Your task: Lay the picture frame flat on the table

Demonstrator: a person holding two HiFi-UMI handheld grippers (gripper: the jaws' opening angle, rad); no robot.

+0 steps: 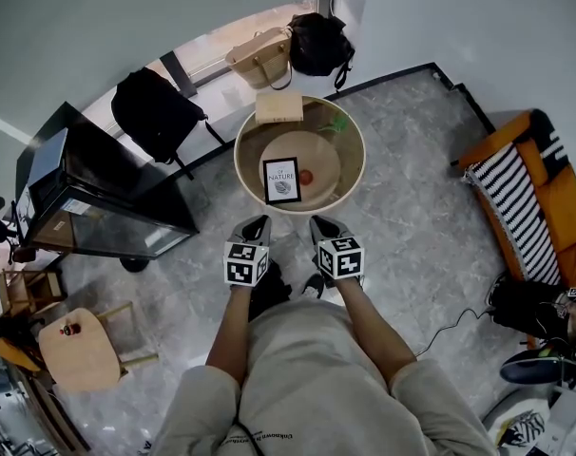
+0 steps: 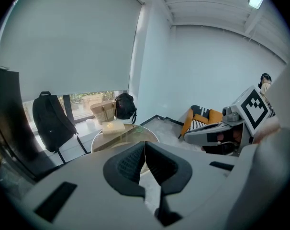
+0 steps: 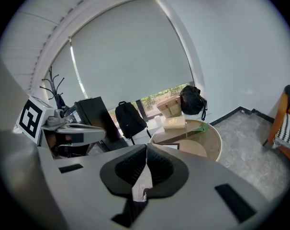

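Held left gripper (image 1: 254,226) and right gripper (image 1: 324,225) just short of round table (image 1: 238,162), jaws pressed together on nothing, presumably idle; picture frame (image 1: 281,180) on it, flat-or-leaning unresolved.

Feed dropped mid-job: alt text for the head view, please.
From above, a person holds the left gripper and right gripper, both shut and empty, short of a round table. On it are a black picture frame, a small red object beside it and a book at the far edge.
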